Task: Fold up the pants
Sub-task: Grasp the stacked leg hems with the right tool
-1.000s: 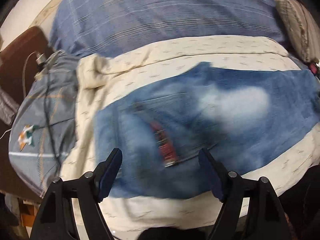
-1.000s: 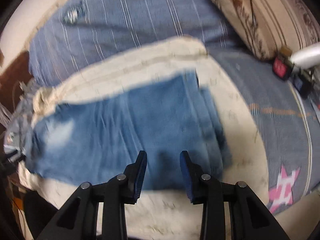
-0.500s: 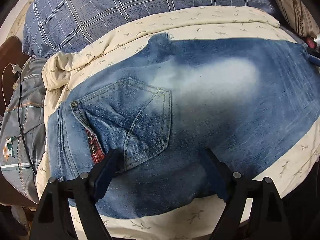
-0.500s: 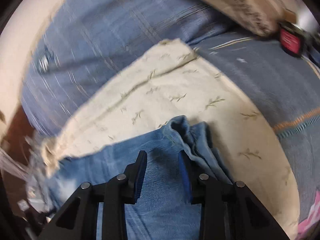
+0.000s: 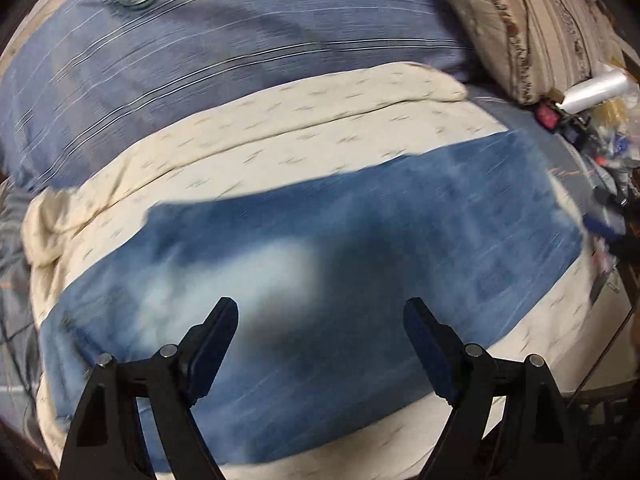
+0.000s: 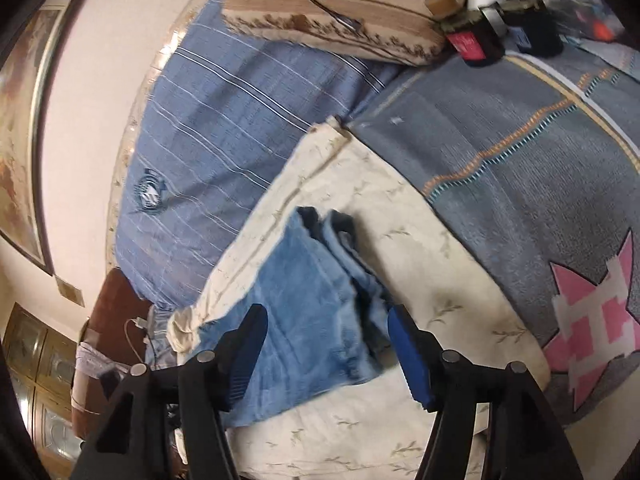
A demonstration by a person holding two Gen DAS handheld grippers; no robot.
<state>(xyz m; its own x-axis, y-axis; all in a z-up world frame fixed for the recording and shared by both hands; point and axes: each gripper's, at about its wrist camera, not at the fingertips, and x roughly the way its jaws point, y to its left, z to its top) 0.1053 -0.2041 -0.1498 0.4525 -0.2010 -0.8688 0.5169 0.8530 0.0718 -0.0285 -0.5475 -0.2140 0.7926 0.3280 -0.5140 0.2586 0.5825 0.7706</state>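
Blue denim pants (image 5: 340,248) lie flat as a long band on a cream patterned cloth (image 5: 280,136) on a bed. My left gripper (image 5: 320,340) is open and empty, hovering above the middle of the pants. In the right wrist view the leg end of the pants (image 6: 316,292) lies in stacked layers on the cream cloth (image 6: 440,312). My right gripper (image 6: 326,348) is open and empty just above that end. The left wrist view is motion-blurred.
A blue striped pillow (image 5: 240,48) lies behind the cloth, a beige striped cushion (image 5: 520,32) at the back right. Small clutter and a white roll (image 5: 592,92) sit at the right. A grey bedspread with a pink star (image 6: 592,320) lies right of the cloth.
My right gripper opened wider and pulled back from the leg end. My left gripper swung from over the back pocket toward the middle of the pants, staying open.
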